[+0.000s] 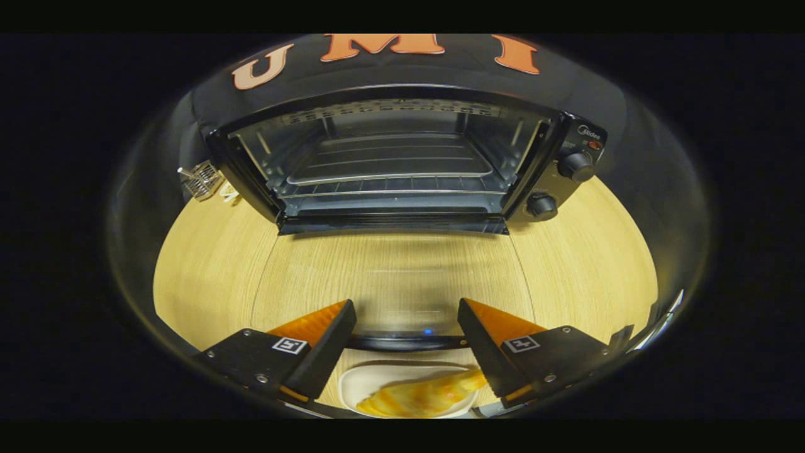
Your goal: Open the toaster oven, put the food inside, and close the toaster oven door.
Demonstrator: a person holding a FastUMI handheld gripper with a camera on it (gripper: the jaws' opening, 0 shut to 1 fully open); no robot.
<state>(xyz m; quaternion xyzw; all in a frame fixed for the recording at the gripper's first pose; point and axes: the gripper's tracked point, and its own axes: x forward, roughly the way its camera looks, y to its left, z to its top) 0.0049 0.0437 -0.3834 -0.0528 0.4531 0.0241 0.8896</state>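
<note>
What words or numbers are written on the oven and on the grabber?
Logo atop the toaster oven control panel: too small to read.
Print beside the two knobs: blurred, unreadable.
Square markers on the fingers of the open gripper: patterns, no words or numbers.

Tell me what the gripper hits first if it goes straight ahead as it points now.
Probably the open glass door lying flat ahead of the open gripper, though depth is unclear.
</note>
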